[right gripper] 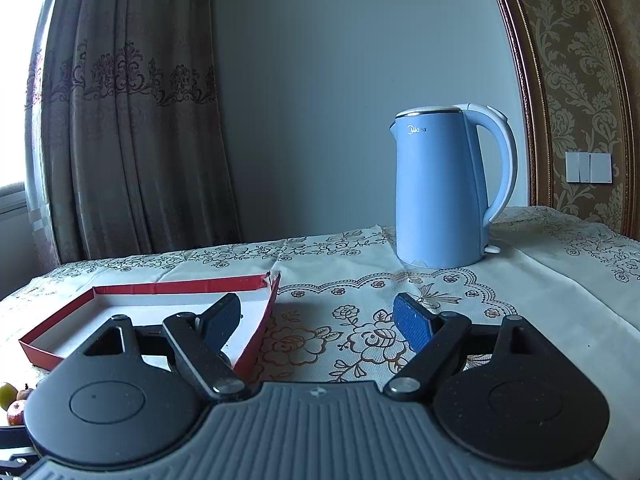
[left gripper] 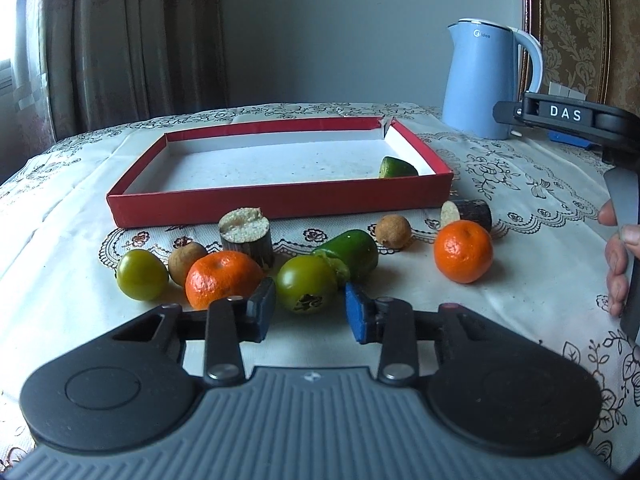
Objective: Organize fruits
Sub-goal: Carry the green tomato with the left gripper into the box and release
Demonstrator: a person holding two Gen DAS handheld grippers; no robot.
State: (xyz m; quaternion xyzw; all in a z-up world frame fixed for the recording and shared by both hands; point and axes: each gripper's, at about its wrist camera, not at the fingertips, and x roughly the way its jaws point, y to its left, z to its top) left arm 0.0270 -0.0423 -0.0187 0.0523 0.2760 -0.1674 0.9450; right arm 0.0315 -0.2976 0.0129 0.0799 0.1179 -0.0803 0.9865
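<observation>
In the left wrist view a shallow red box (left gripper: pixel 280 202) with a white floor holds one green fruit piece (left gripper: pixel 397 167) at its right end. Before it lie two oranges (left gripper: pixel 222 278) (left gripper: pixel 463 251), green round fruits (left gripper: pixel 142 275) (left gripper: pixel 306 289), a green pepper-like fruit (left gripper: pixel 352 252), brown small fruits (left gripper: pixel 393 231) and dark cut stubs (left gripper: pixel 248 236). My left gripper (left gripper: pixel 309 310) is open, its fingers on either side of the nearer green round fruit. My right gripper (right gripper: pixel 318 320) is open and empty above the tablecloth, right of the red box (right gripper: pixel 256 340).
A blue kettle (left gripper: pixel 486 80) stands at the back right, also in the right wrist view (right gripper: pixel 444 192). The right gripper's body (left gripper: pixel 580 120) and a hand (left gripper: pixel 618 256) show at the right edge. A curtain and wall stand behind the table.
</observation>
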